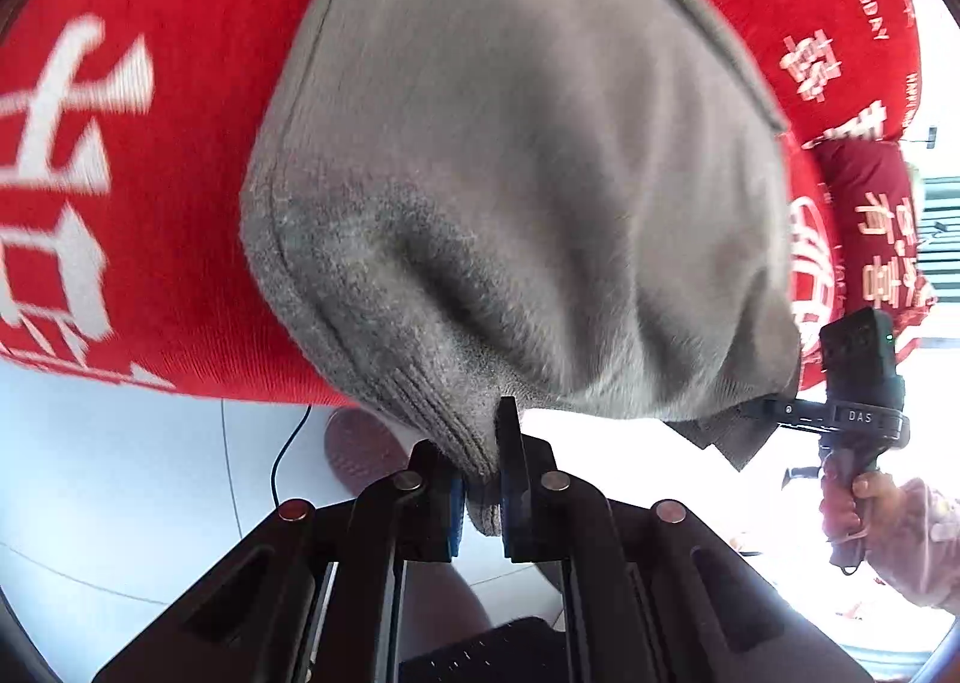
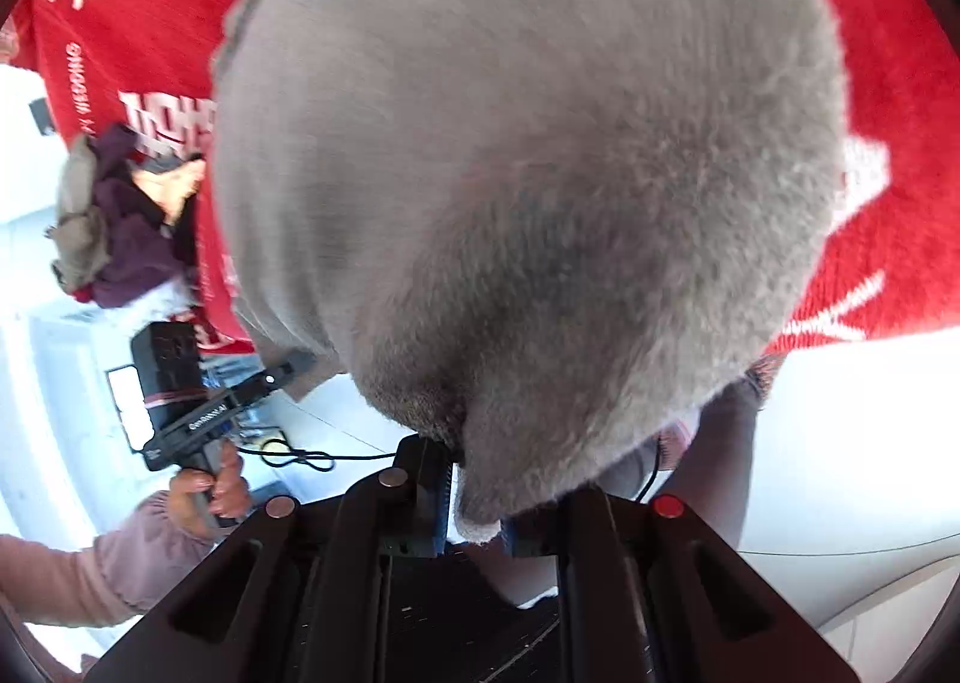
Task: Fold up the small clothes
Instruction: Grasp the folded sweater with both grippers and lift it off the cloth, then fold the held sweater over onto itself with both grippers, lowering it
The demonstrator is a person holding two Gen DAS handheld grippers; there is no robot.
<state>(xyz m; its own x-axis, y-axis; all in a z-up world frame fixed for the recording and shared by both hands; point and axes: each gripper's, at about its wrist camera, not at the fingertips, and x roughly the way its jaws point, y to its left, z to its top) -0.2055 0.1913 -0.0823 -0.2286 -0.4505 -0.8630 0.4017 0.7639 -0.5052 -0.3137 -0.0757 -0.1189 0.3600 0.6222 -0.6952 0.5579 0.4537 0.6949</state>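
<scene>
My left gripper [image 1: 480, 479] is clamped on the ribbed hem of a grey knit [image 1: 510, 173]; my right gripper [image 2: 474, 497] pinches another edge. Knit hangs over a red cloth [image 1: 168, 173] w/ white lettering. Clothes pile [image 2: 114, 221] lies left of the knit.
</scene>
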